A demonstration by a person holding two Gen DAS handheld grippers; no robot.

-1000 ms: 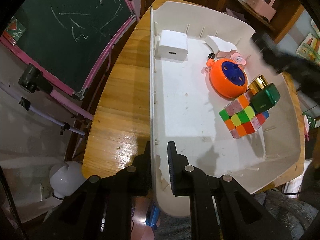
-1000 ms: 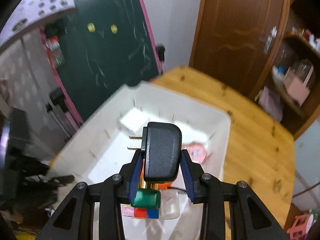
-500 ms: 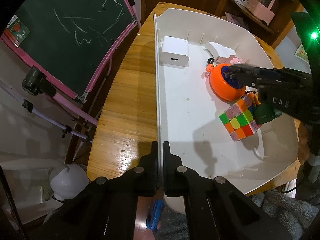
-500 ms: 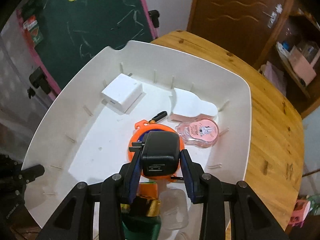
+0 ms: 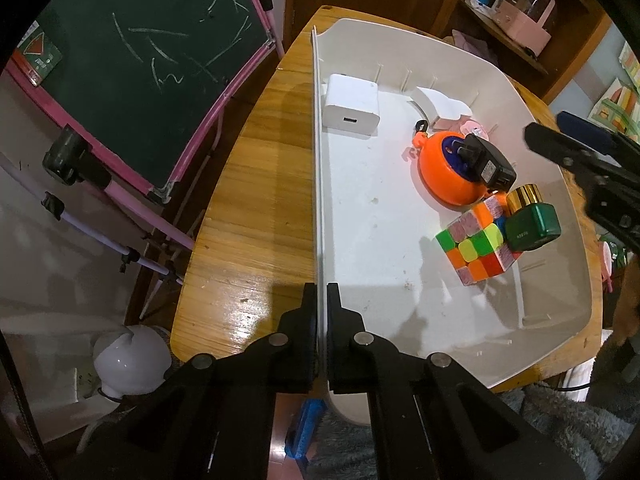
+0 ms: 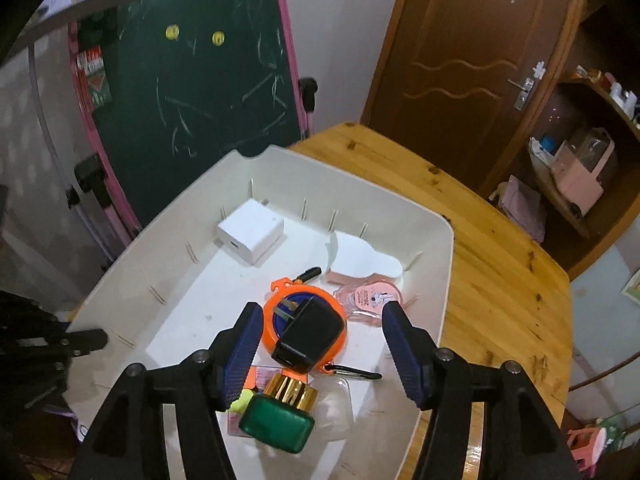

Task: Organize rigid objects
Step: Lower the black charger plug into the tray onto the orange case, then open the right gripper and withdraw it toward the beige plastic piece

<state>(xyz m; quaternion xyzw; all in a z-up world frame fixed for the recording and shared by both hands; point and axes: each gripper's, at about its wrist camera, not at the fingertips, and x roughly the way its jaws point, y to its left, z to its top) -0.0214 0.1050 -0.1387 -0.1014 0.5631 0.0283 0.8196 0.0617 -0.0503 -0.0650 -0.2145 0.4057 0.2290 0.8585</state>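
Black charger (image 6: 306,336) lies on the orange disc (image 6: 276,334) mid-bin, freed by the right gripper (image 6: 322,344), whose jaws have just spread. Cube (image 5: 476,242), green bottle (image 5: 530,226) and white adapter (image 5: 351,105) crowd around; the left gripper (image 5: 321,312) clamps the bin (image 5: 318,184) wall.

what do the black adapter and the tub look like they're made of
Black adapter: probably matte moulded plastic, dull even surface, with two bare metal prongs.
Tub: looks like thin white plastic, smooth with a slight sheen, moulded ribs along its walls.

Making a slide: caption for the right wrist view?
Open right claw above black plug adapter lying on orange reel in white tray.
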